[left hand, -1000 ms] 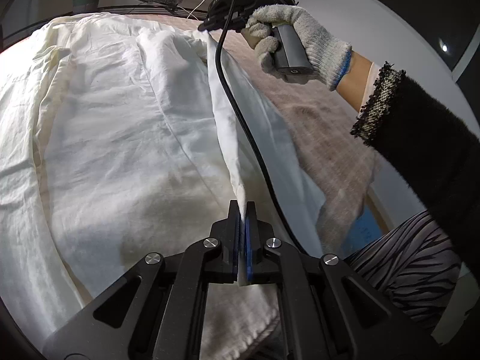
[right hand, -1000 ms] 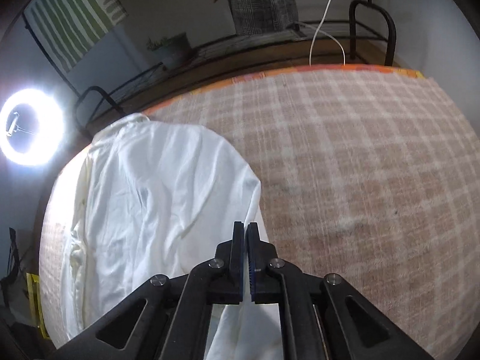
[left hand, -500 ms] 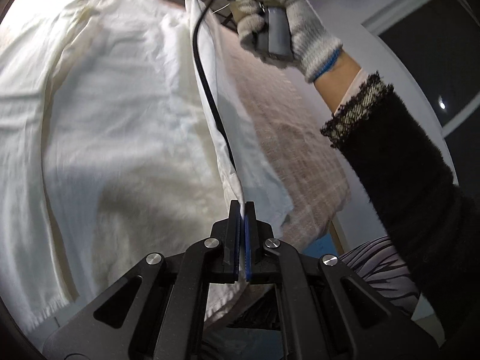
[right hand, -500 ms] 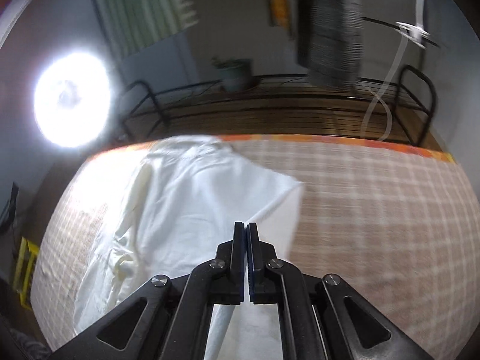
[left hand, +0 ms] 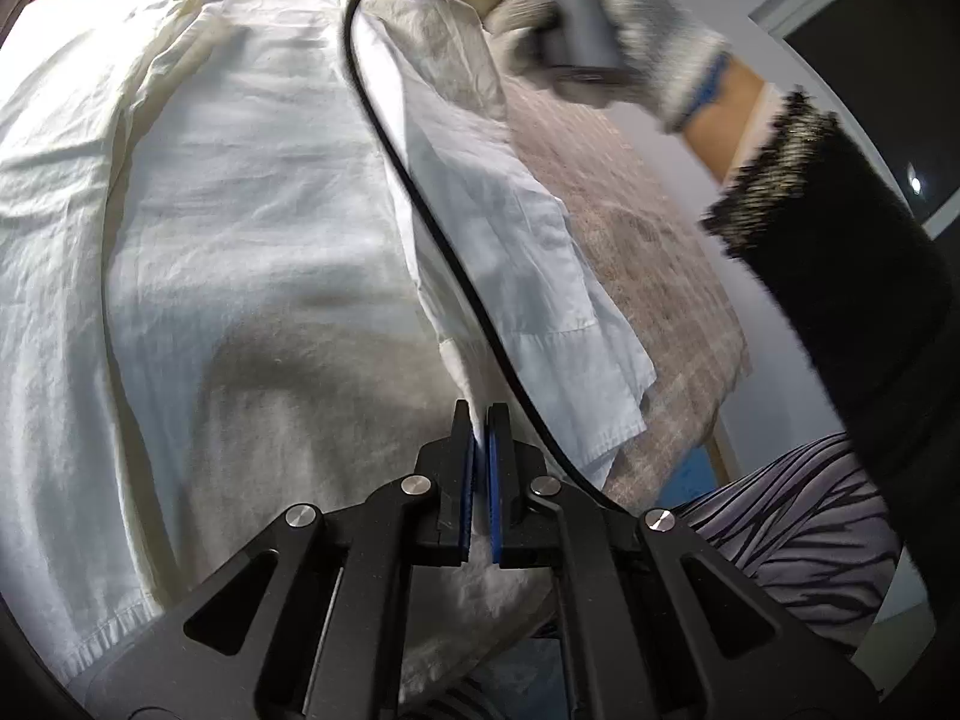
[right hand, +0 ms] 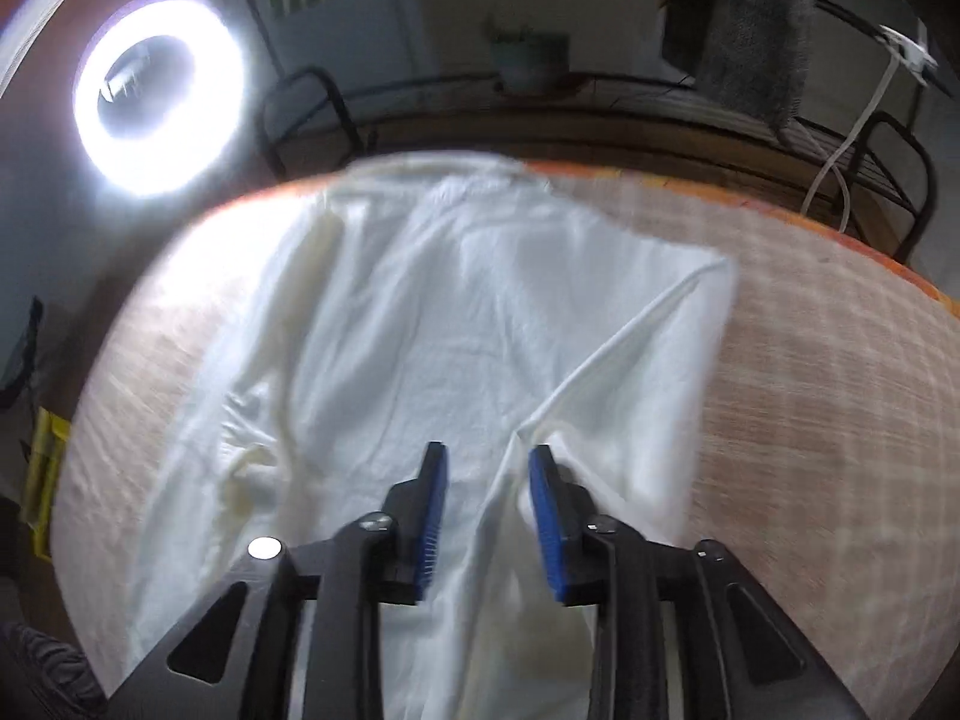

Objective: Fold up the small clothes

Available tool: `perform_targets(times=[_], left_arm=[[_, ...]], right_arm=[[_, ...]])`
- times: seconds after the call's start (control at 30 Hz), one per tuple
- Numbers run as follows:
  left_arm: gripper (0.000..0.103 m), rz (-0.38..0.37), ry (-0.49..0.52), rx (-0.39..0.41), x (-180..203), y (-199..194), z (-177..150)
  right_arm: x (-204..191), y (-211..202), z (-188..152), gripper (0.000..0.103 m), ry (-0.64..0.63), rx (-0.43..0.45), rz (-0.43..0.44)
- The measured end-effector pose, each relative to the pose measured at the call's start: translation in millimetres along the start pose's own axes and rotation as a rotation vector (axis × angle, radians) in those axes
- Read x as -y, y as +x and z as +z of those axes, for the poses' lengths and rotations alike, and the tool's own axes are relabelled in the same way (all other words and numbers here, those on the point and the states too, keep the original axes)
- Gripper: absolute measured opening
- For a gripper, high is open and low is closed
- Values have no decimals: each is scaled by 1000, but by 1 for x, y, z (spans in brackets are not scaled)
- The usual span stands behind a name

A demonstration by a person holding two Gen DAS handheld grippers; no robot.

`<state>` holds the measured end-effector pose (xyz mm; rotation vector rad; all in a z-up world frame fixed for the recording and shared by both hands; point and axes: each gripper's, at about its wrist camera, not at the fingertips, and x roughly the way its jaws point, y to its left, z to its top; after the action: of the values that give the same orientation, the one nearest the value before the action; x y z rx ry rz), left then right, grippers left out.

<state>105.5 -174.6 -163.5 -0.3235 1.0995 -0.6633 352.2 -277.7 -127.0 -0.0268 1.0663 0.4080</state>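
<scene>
A white garment point(right hand: 420, 312) lies spread across a checked cloth point(right hand: 828, 396) covering the work surface, with one side flap folded inward over the body. In the right wrist view, the right gripper point(right hand: 487, 468) hovers just above the fabric near the flap's edge; its jaws have just been opening and now stand apart, their blue pads clear of the cloth, a raised crease of the flap running up between them without being pressed. In the left wrist view, the left gripper point(left hand: 481, 420) has its jaws pressed together, pinching a fold of the garment's near edge between the blue pads. A black cable point(left hand: 420, 204) loops across the fabric from the far end toward that gripper. Beyond it, a gloved hand point(left hand: 606, 24), blurred, grasps the grey handle of the right gripper over the far part of the garment, a dark sleeve point(left hand: 840, 252) trailing behind. A ring light point(right hand: 159, 93) glows at the far left.
</scene>
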Motion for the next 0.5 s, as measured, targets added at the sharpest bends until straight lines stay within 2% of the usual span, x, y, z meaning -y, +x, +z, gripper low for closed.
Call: perform_targets(times=[0.2, 0.4, 0.5], left_arm=[[4, 41, 45, 28, 5, -13, -2], [4, 80, 93, 117, 16, -41, -6], [4, 78, 155, 128, 29, -43, -5]], right_arm=[[21, -87, -41, 43, 64, 73, 19], [51, -149, -132, 43, 161, 73, 27], [66, -171, -174, 44, 211, 84, 28]])
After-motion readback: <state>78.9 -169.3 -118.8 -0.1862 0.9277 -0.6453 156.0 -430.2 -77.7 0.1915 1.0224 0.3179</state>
